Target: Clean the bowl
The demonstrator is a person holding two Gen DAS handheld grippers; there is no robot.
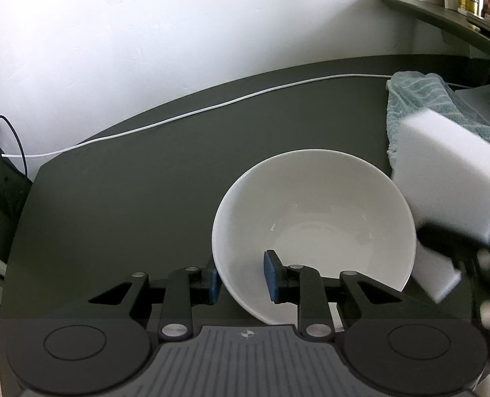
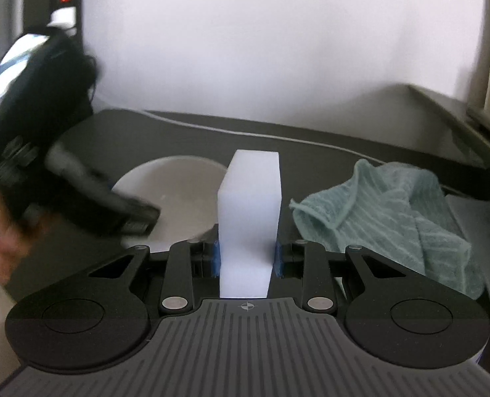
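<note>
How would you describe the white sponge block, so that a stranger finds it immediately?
Look at the dark table, between the white bowl and the crumpled teal towel. There the right claw grips the sponge block. It alone is a plain, sharp-edged white brick.

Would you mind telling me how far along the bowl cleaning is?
Done: the right tool grips the white sponge, and the left tool straddles the bowl rim. In hand: bringing the sponge beside the bowl. Left: wiping; the sponge is not yet inside, and the towel lies unused.
</note>
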